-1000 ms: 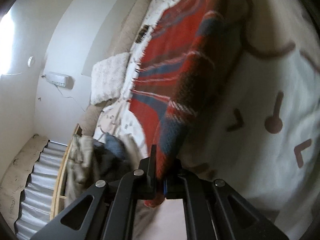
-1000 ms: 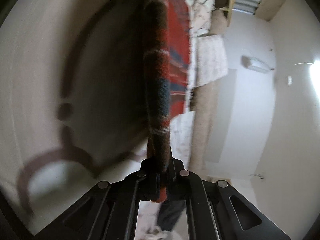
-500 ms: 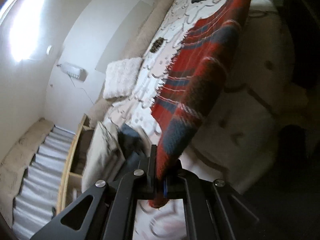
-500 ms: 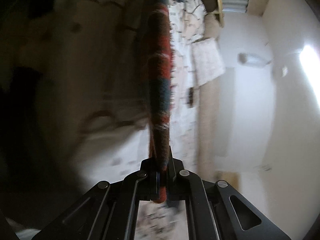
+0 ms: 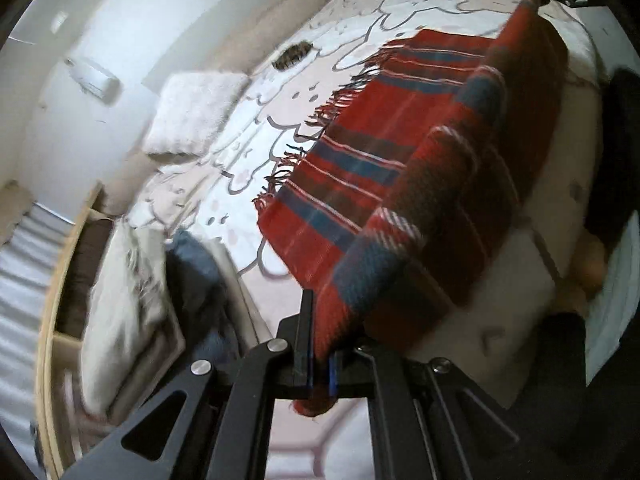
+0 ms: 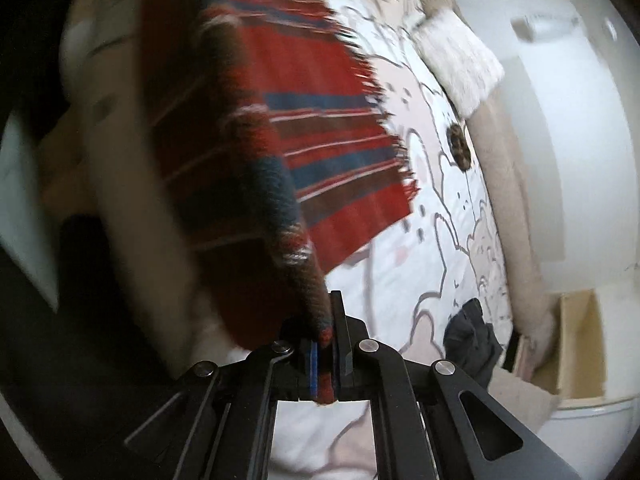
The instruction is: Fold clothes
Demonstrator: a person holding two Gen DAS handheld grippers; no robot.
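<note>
Coarse, fuzzy woven wool in the red plaid scarf (image 5: 400, 184), frayed fringe along its far edge. Matt black plastic on the left gripper (image 5: 320, 364) and right gripper (image 6: 326, 364), with shiny metal rivets. Smooth printed cotton bedspread (image 5: 280, 92). Shaggy white pillow (image 5: 192, 112). Pale bare wood shelf (image 6: 580, 344).

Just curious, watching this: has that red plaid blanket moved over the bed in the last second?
Yes. The red plaid blanket has swung out flatter over the bed, its fringe now toward the white pillow.
</note>
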